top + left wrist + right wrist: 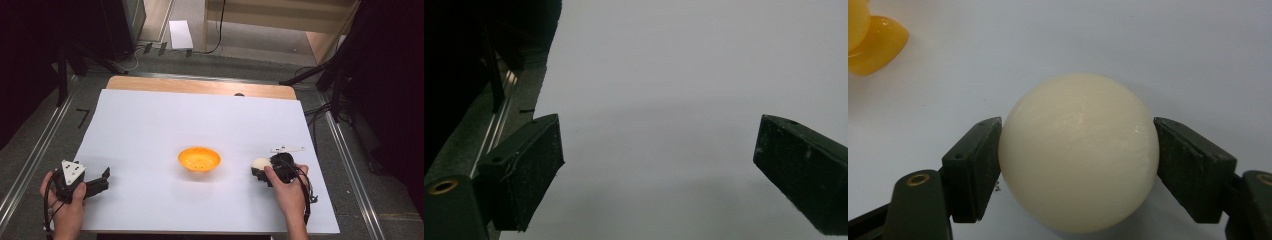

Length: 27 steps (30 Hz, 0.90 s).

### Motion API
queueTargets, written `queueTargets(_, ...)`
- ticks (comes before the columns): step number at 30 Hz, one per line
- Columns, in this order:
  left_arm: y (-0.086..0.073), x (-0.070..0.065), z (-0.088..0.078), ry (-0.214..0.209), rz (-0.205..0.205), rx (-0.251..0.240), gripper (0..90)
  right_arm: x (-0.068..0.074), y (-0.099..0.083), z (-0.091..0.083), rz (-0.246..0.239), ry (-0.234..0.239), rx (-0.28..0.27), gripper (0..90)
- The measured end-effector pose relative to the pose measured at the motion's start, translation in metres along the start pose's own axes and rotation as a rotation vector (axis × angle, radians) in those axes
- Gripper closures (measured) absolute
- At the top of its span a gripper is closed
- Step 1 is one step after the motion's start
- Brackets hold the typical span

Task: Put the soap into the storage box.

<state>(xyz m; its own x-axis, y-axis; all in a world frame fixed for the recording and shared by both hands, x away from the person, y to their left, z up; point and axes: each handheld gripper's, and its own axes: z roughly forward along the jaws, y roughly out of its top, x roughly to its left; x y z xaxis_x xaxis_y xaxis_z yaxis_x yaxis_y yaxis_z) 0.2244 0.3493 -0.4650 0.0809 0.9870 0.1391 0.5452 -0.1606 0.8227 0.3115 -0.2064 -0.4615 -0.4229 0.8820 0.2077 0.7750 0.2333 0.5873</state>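
1 cream ball (1078, 152) clamped in right gripper (1075, 165); left gripper (659, 170) wide open, empty; 1 orange bowl (199, 159), seemingly empty.

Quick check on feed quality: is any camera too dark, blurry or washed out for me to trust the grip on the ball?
High view: even light, soft focus, black corners. Left gripper view: dim and grey, the white sheet murky, the fingers dark against it. Right gripper view: bright and sharp, faint glare on the cream ball, both fingers clearly pressed against its sides; the orange bowl blurs at the corner.
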Motion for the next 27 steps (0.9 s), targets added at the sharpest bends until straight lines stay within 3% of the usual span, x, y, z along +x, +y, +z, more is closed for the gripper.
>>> queueTargets(5,0.000,0.000,0.000,0.001,0.003,-0.004,6.3,0.004,0.001,-0.002,-0.025,-0.024,0.004,23.9)
queueTargets(15,0.000,0.000,0.000,0.003,-0.001,-0.001,6.5,0.008,0.007,-0.007,-0.043,0.046,-0.008,24.0)
queueTargets(27,0.000,0.000,0.000,0.006,0.001,-0.003,6.5,0.021,0.013,-0.014,-0.097,0.049,-0.018,24.1)
